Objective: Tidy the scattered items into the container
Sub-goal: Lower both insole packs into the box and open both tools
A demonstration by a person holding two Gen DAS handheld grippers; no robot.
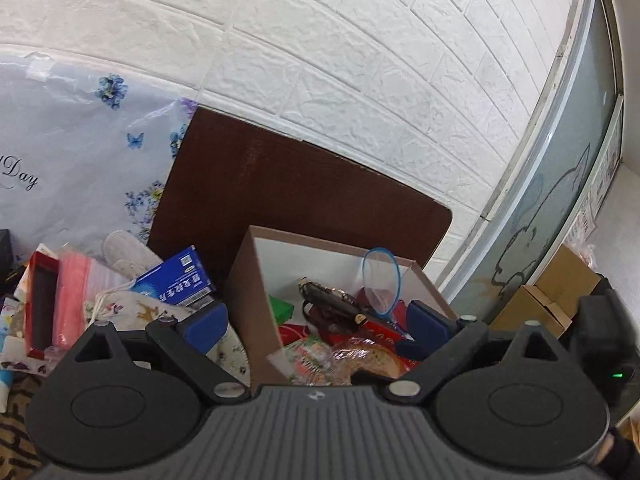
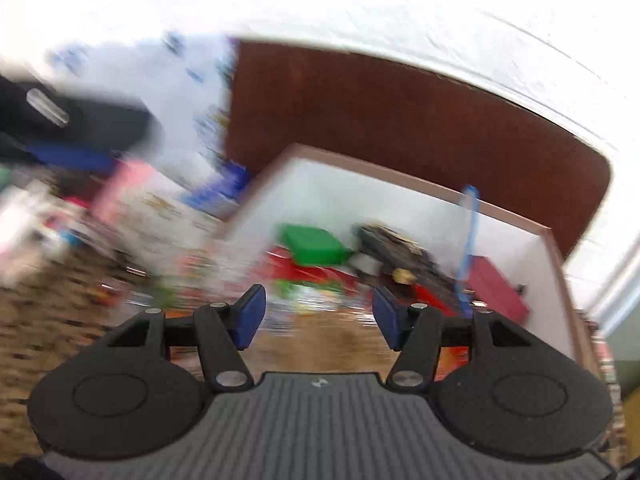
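Note:
The container is a brown cardboard box [image 1: 245,276] with white inner walls. It holds a green box [image 1: 281,307], a dark strap bundle [image 1: 328,300], a blue racket-shaped swatter [image 1: 382,280], red packets and a snack bag [image 1: 360,356]. My left gripper [image 1: 316,326] is open and empty, straddling the box's near left wall. Scattered items lie left of the box: a blue carton [image 1: 176,278], a pink zip bag [image 1: 72,296], a red tray [image 1: 40,300]. In the blurred right wrist view my right gripper [image 2: 318,316] is open and empty above the box [image 2: 556,280].
A dark brown board [image 1: 300,192] leans on the white brick wall behind the box. A floral plastic bag [image 1: 80,152] stands at the left. Small cardboard boxes [image 1: 552,296] sit by a glass door at the right. A patterned rug [image 1: 16,432] covers the floor.

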